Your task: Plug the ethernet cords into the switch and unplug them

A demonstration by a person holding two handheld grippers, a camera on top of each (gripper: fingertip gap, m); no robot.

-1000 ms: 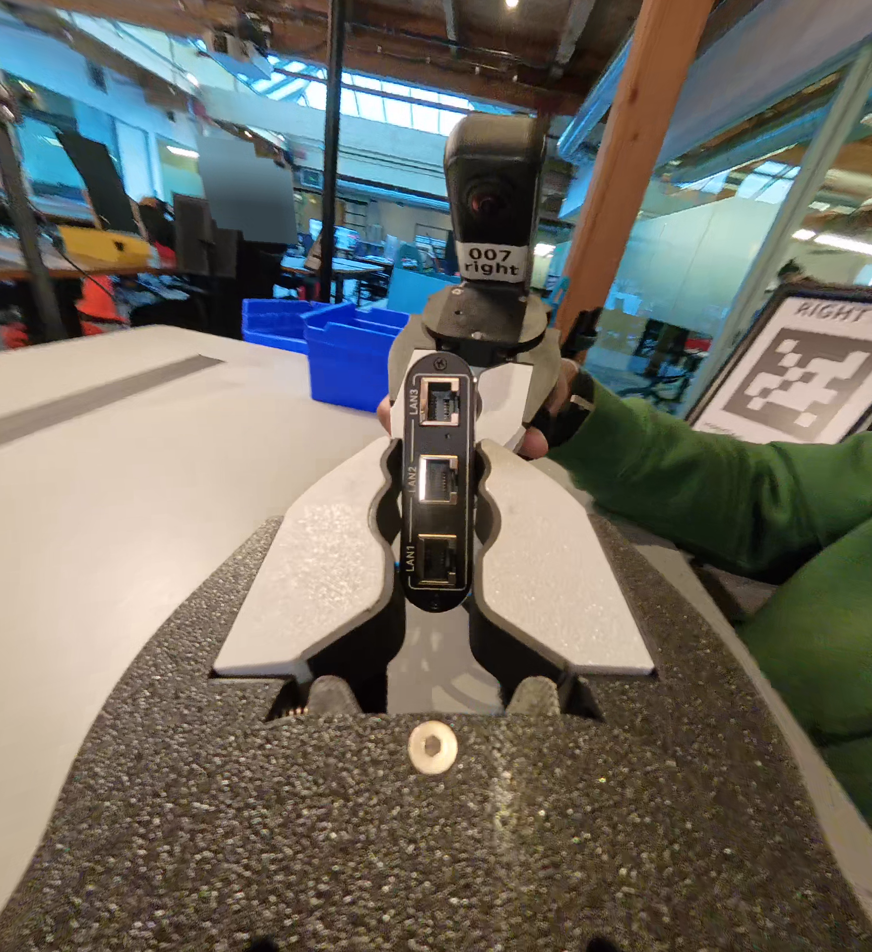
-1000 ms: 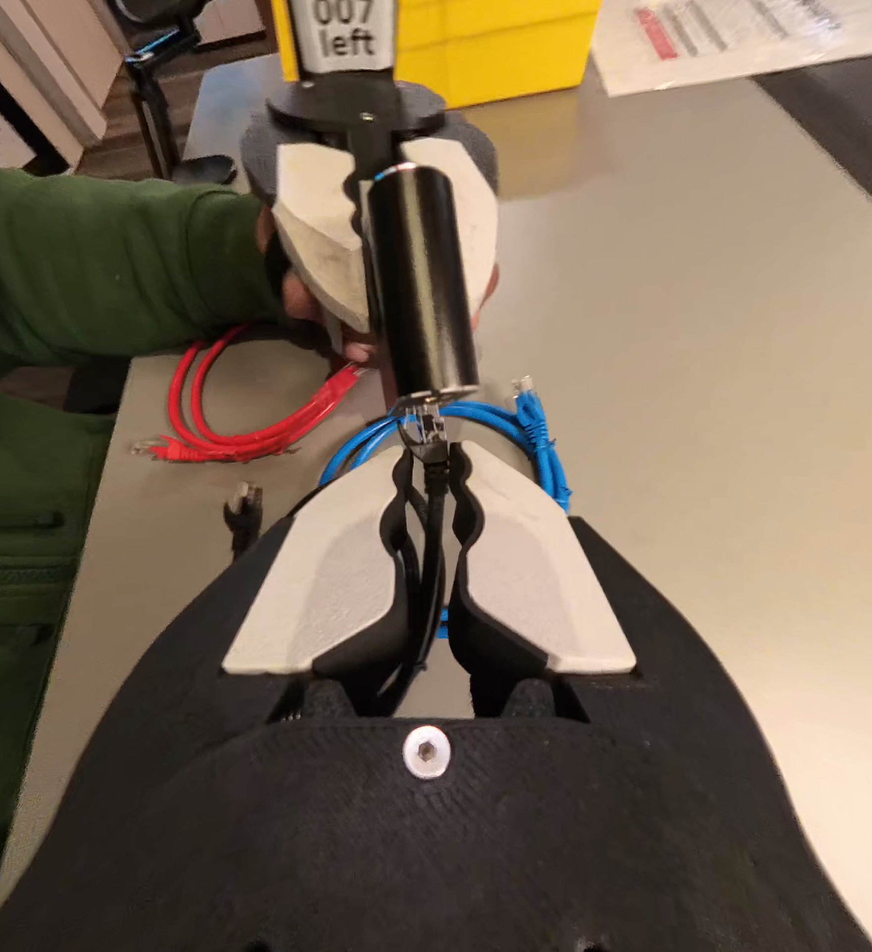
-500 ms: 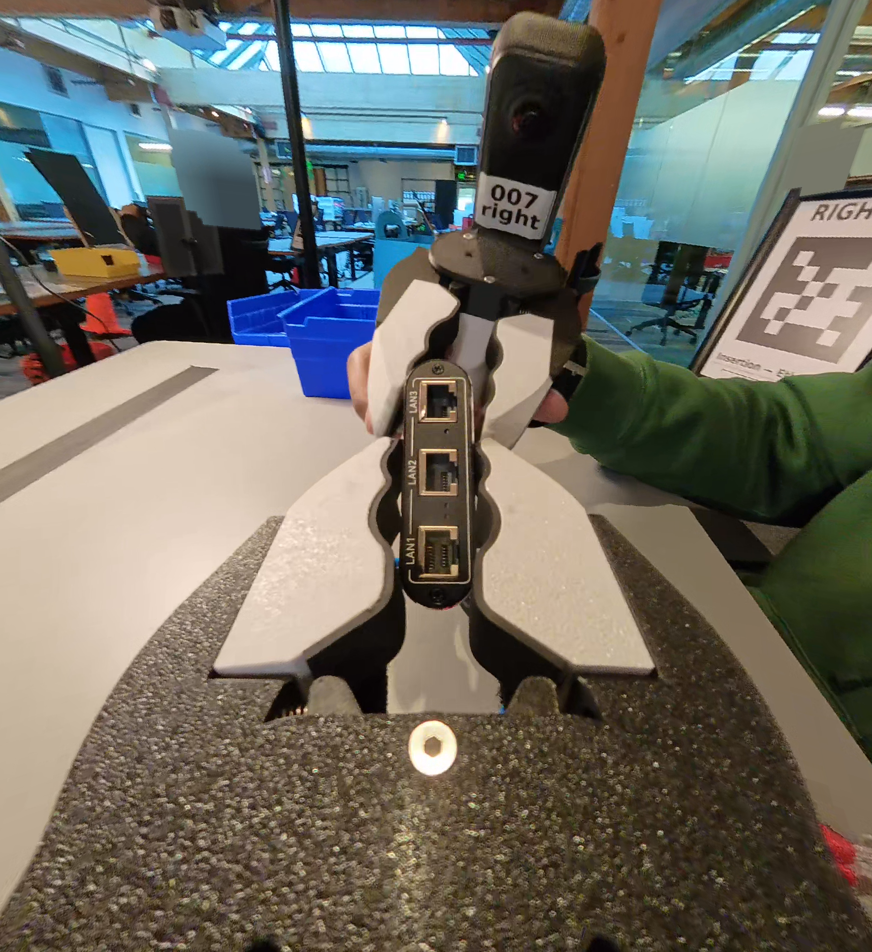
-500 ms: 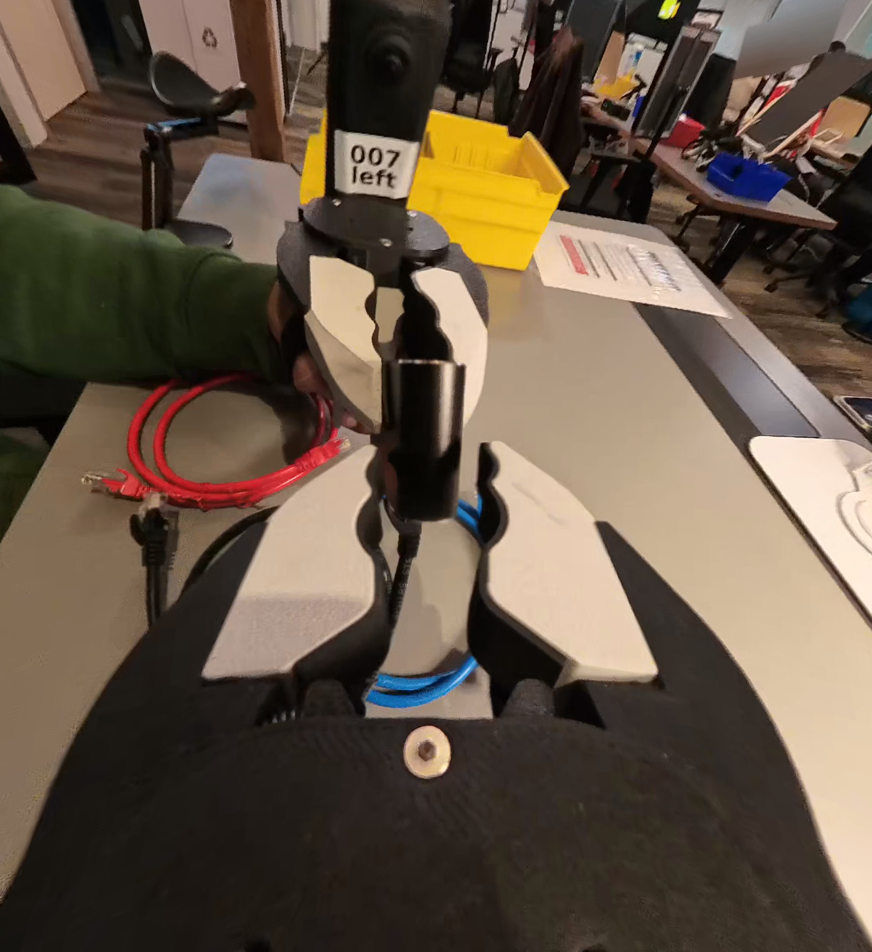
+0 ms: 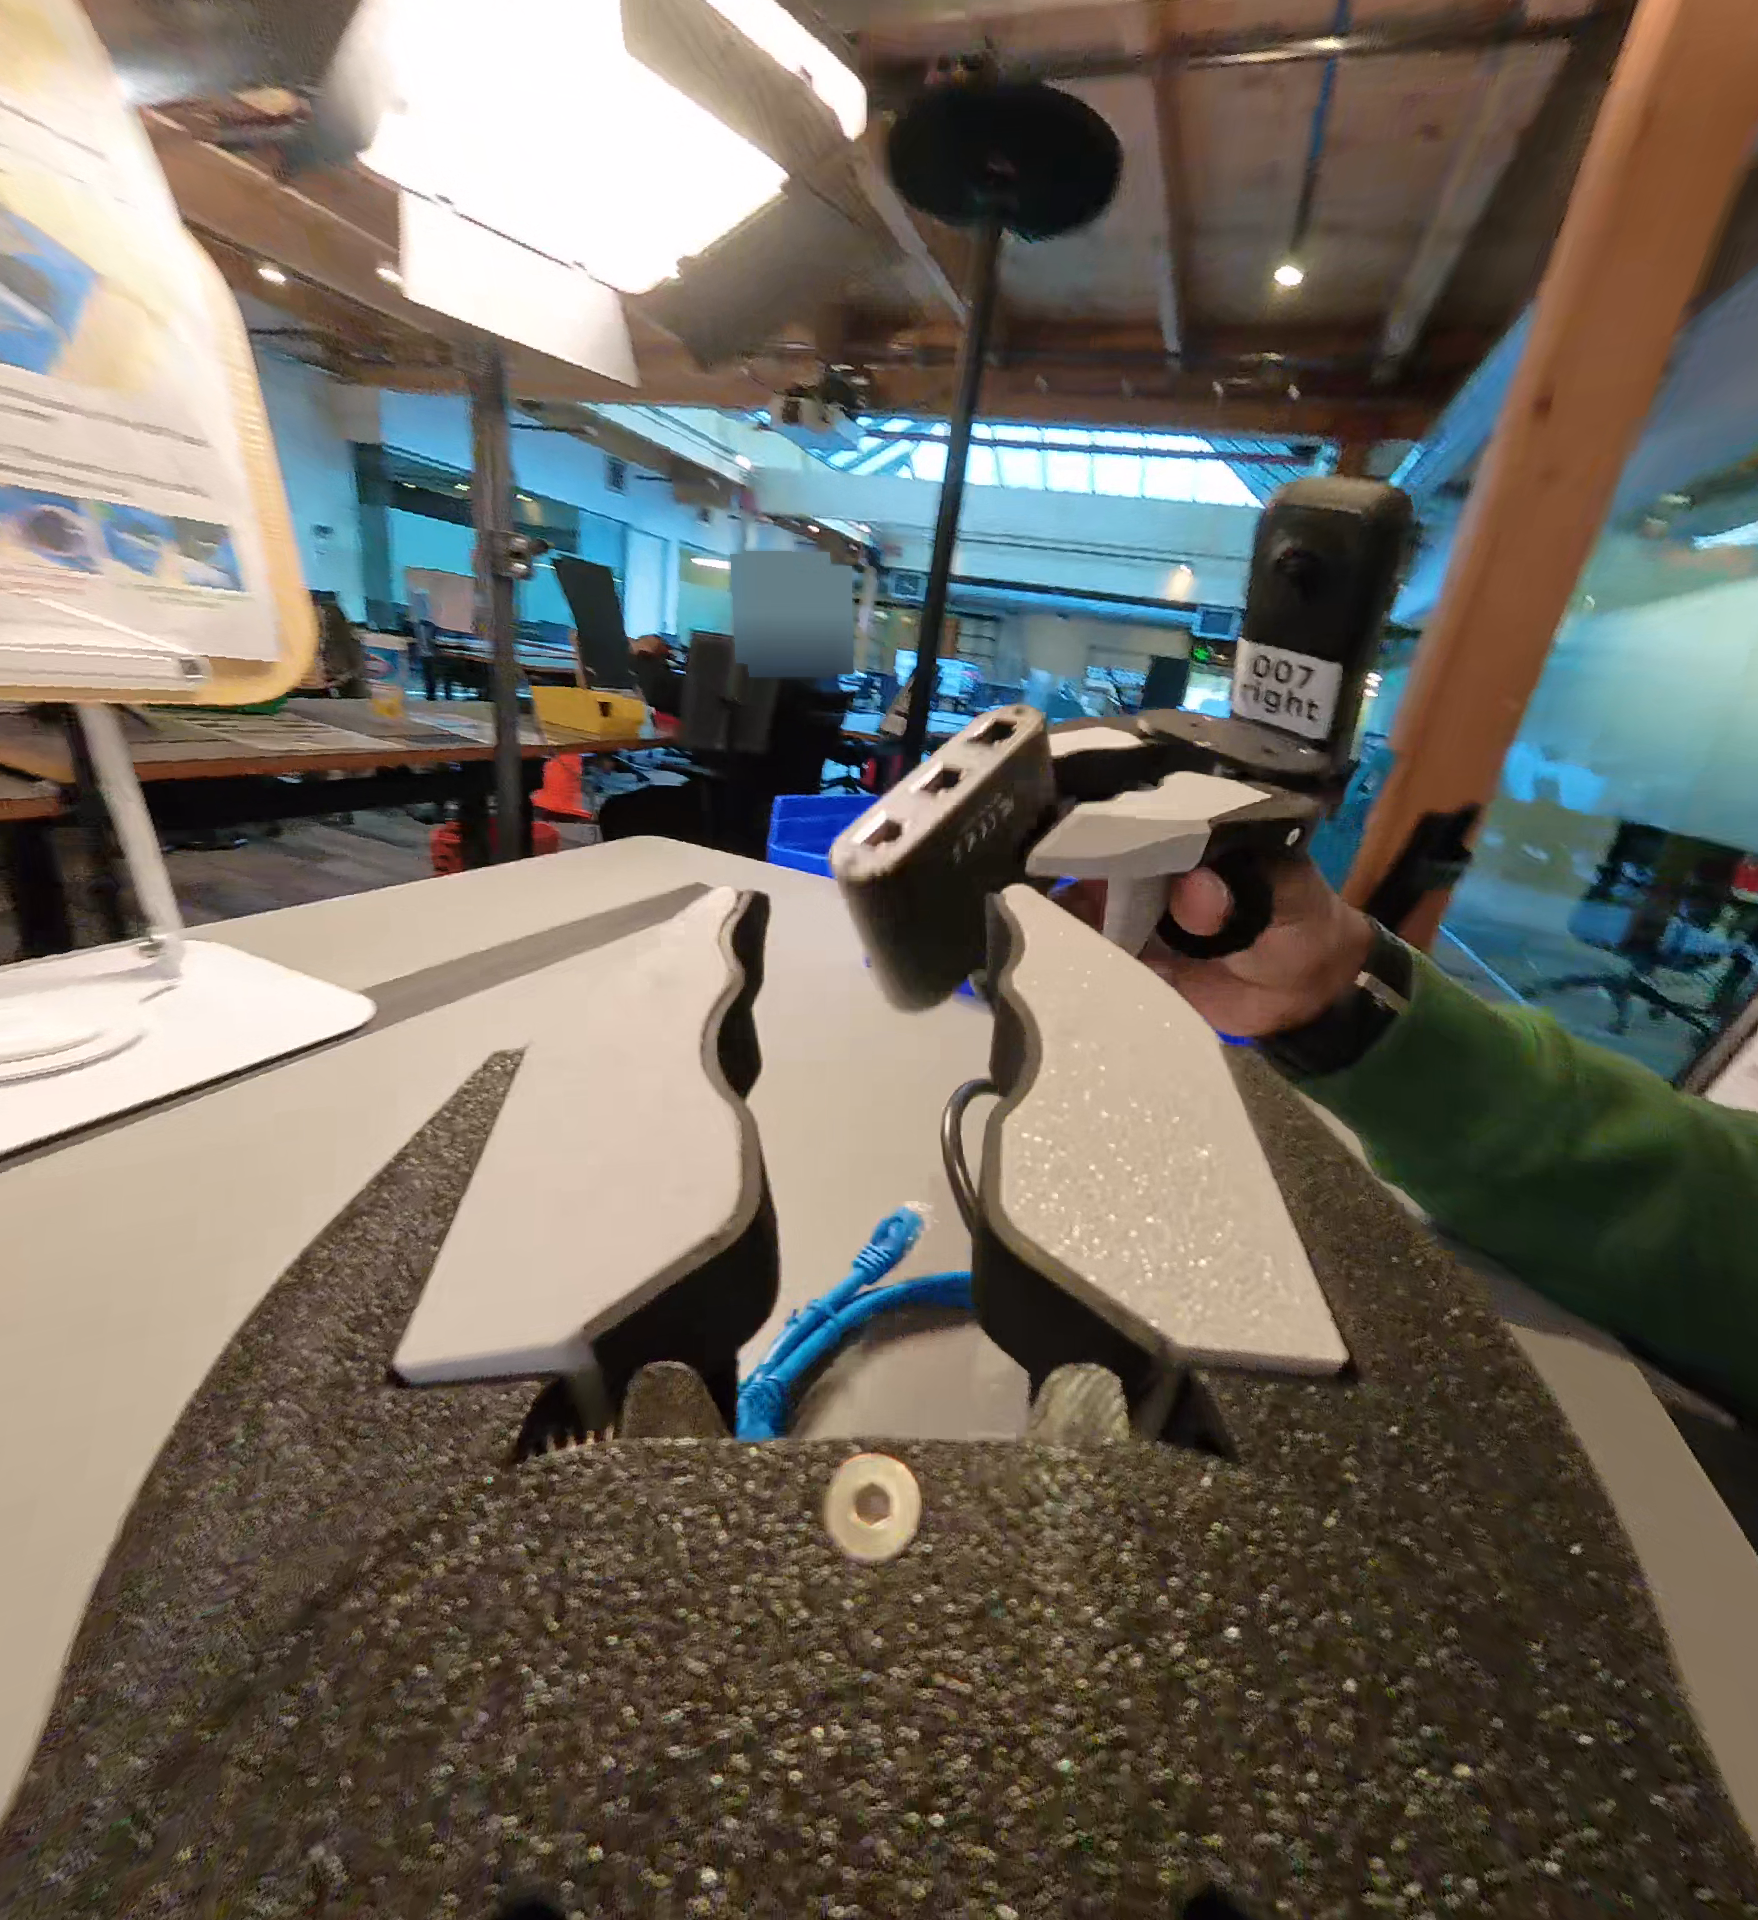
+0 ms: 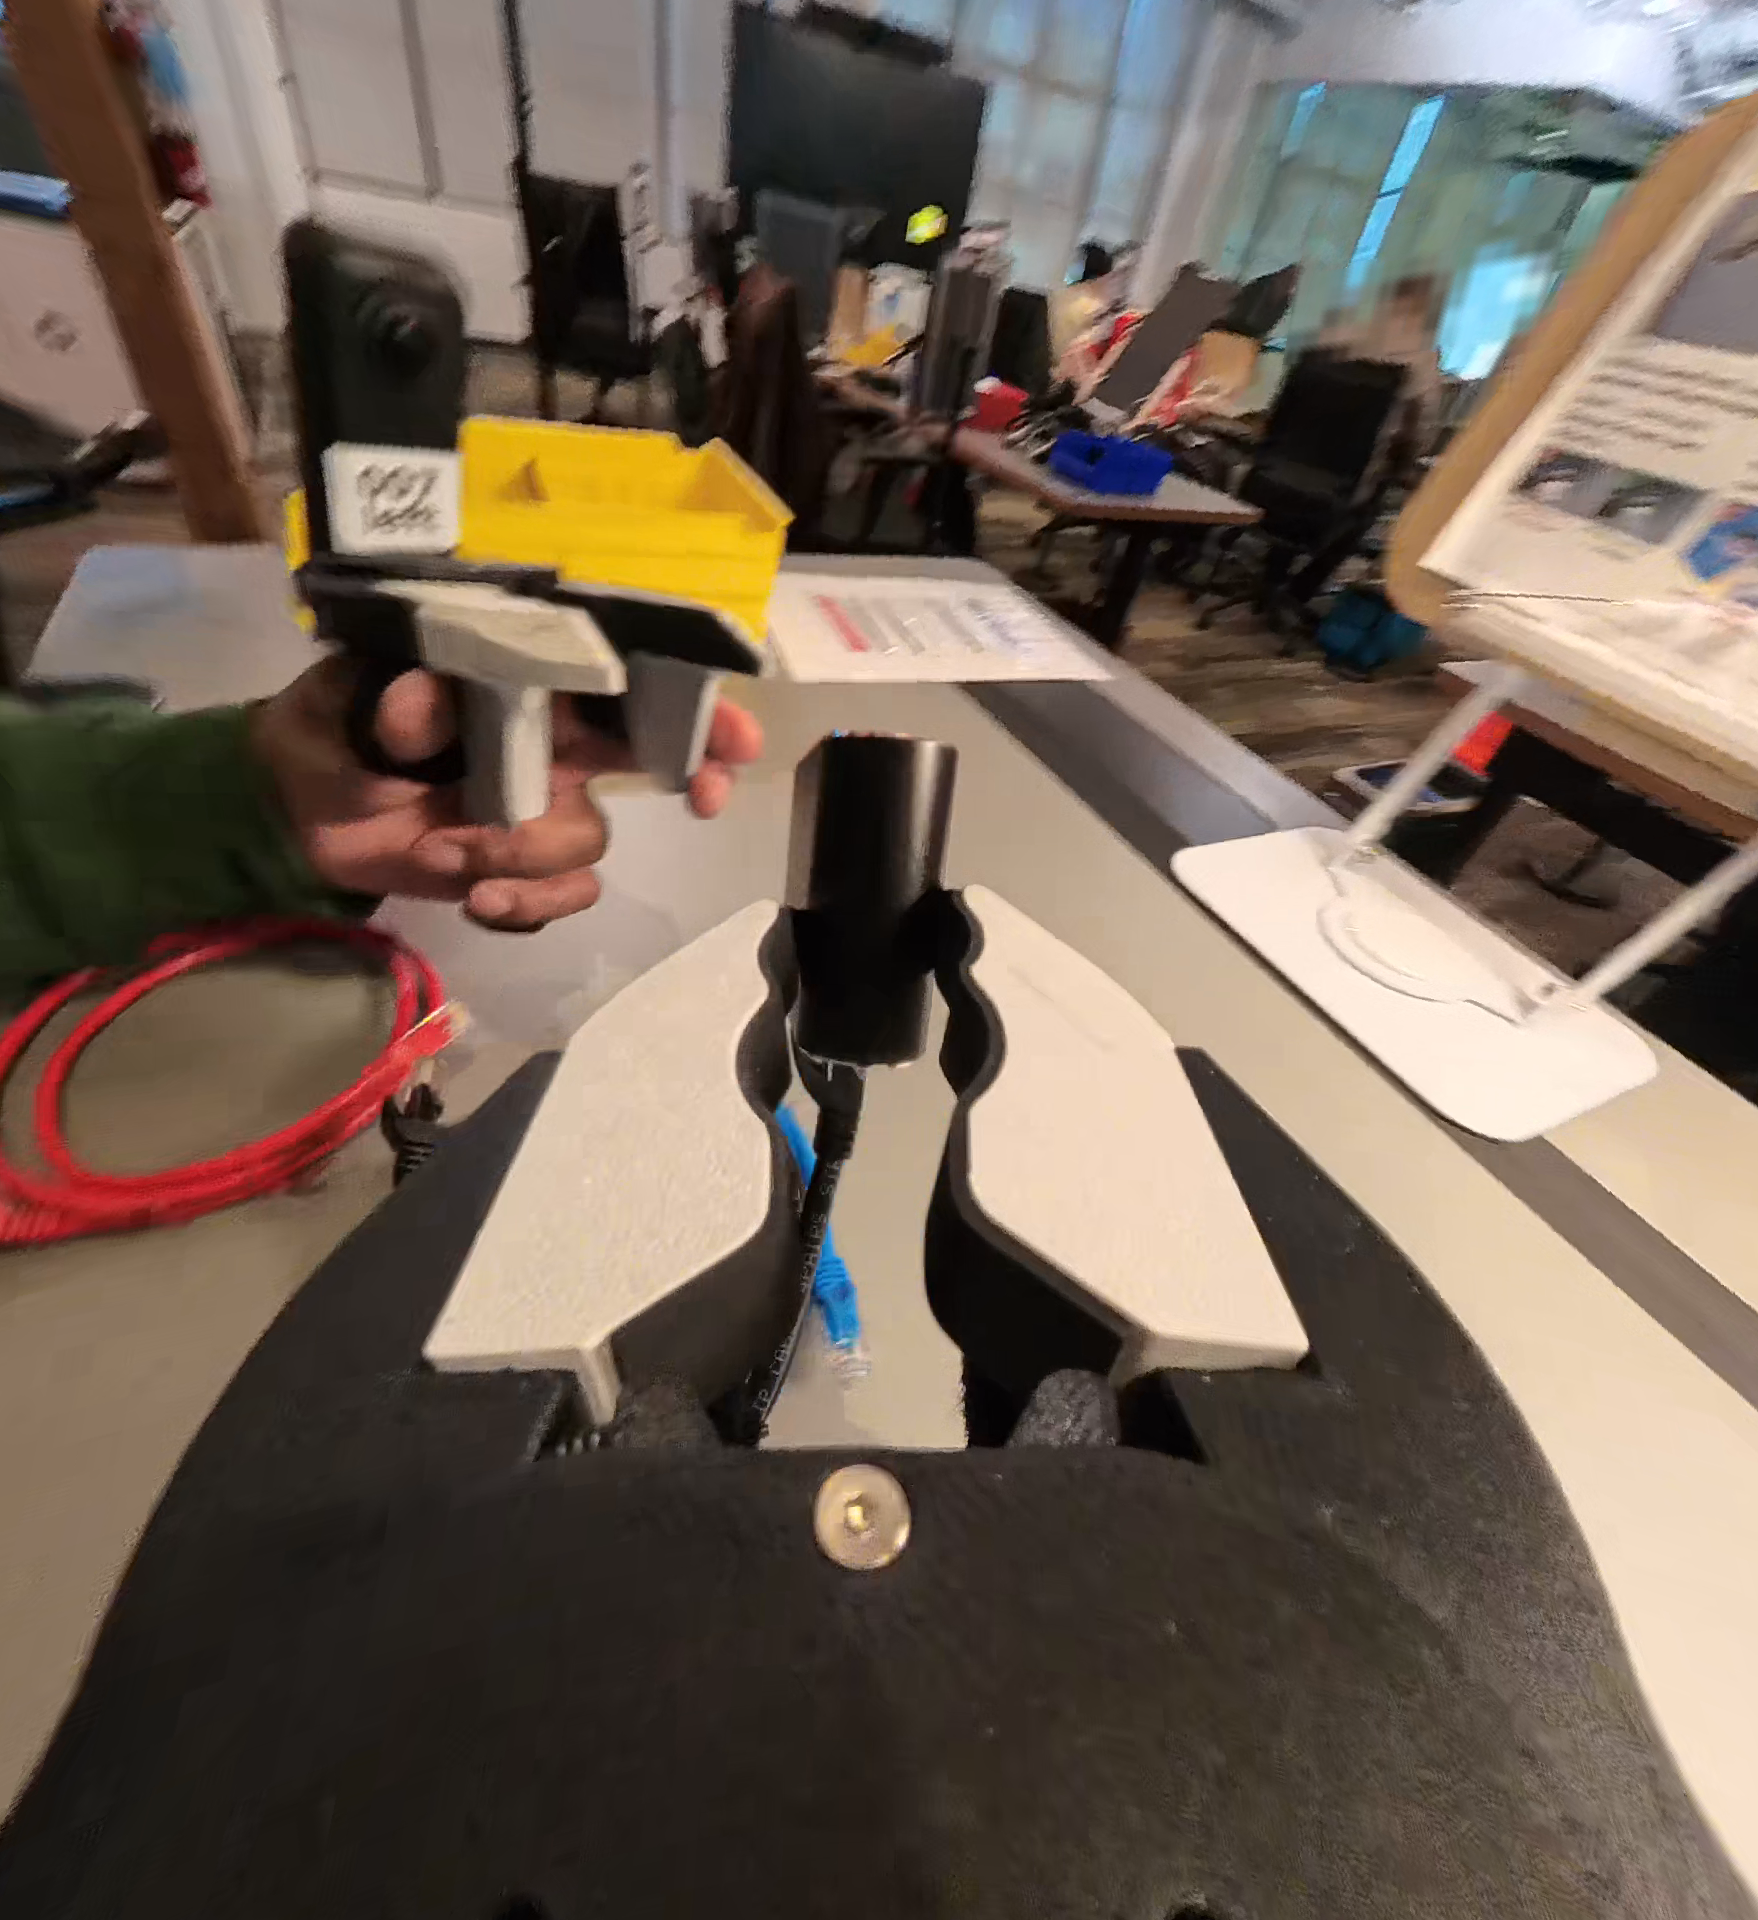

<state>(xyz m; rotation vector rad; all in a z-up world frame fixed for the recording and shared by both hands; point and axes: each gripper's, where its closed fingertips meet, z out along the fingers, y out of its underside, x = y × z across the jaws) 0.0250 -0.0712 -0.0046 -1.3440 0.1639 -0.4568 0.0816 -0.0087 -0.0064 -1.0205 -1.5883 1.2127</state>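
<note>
Observer: Switch [image 6: 870, 883] is changing hands, isn't it? A second ago the left gripper [image 5: 870, 997] was clamping it.

Operator: Yes. The left gripper's fingers are now standing spread with nothing between them. In the right wrist view it is drifting off toward ten o'clock, clear of the switch.

Observer: And the right gripper [image 6: 870, 935]?

Operator: It is pinching the switch's lower end at twelve o'clock, holding it upright above the table [image 5: 179, 1195]. A second ago it was gripping the black cord [image 6: 833, 1132]. That cord is now hanging from the switch's underside, apparently seated.

Observer: So one plug is looking done?

Operator: I'm judging so, though the socket itself is hiding behind the fingers. The blue cord [image 6: 839, 1299] is lying on the table at six o'clock and the red cord [image 6: 179, 1122] is coiling at eight o'clock, both waiting unplugged. The freed left gripper is probably heading for one of them.
</note>
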